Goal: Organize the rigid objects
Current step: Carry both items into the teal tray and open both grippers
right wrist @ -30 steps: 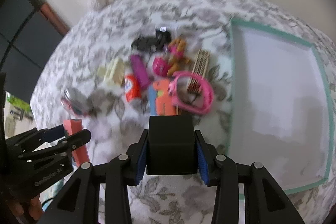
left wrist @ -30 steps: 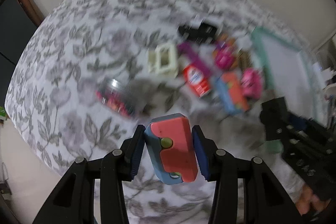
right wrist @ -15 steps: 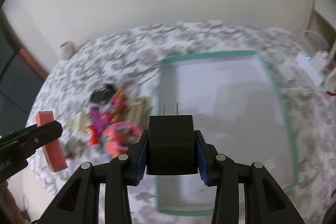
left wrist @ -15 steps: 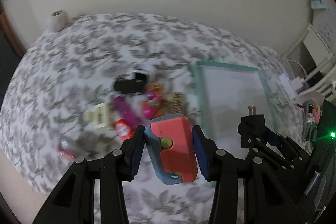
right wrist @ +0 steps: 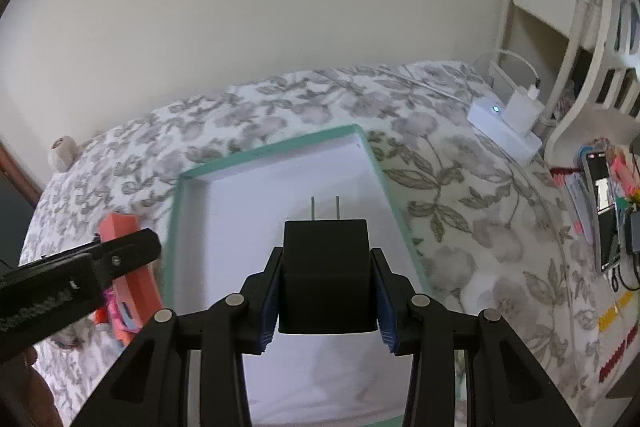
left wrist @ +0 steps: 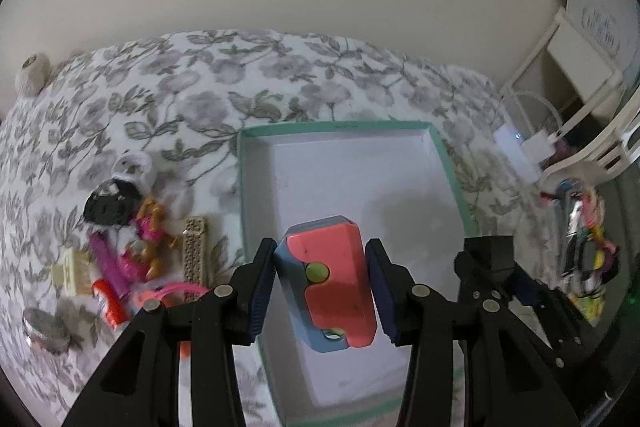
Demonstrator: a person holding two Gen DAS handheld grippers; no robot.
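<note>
So right now I'm holding 2 things at once over the teal-rimmed box point(left wrist: 452, 171). My left gripper point(left wrist: 322, 287) is clamped on the coral and blue utility knife point(left wrist: 330, 281), both pads pressed against its sides, and my right gripper point(right wrist: 326, 287) is clamped the same way on the black plug adapter point(right wrist: 326, 275), prongs pointing away from me toward the far wall of the box.

The relation that matters: the white box floor is sitting directly ahead of and under both loads. The knife's long axis is running roughly along the box's long side, tilted a little, so I'm guessing it will drop in without turning. In the left wrist view the adapter is showing to the right of the knife, over the box's right half, so the 2 shouldn't collide if each goes down on its own side. Neither is touching the floor as far as I can tell.

Versus 1 second ago: both cameras were then looking at the pile on the floral bedspread point(left wrist: 280, 75) with the box off to the right. Now the box is filling the middle, and the leftover pile (pink dog figure point(left wrist: 150, 227), beige comb point(left wrist: 195, 251), purple stick point(left wrist: 108, 267)) is sitting off to the left, outside the rim.
</note>
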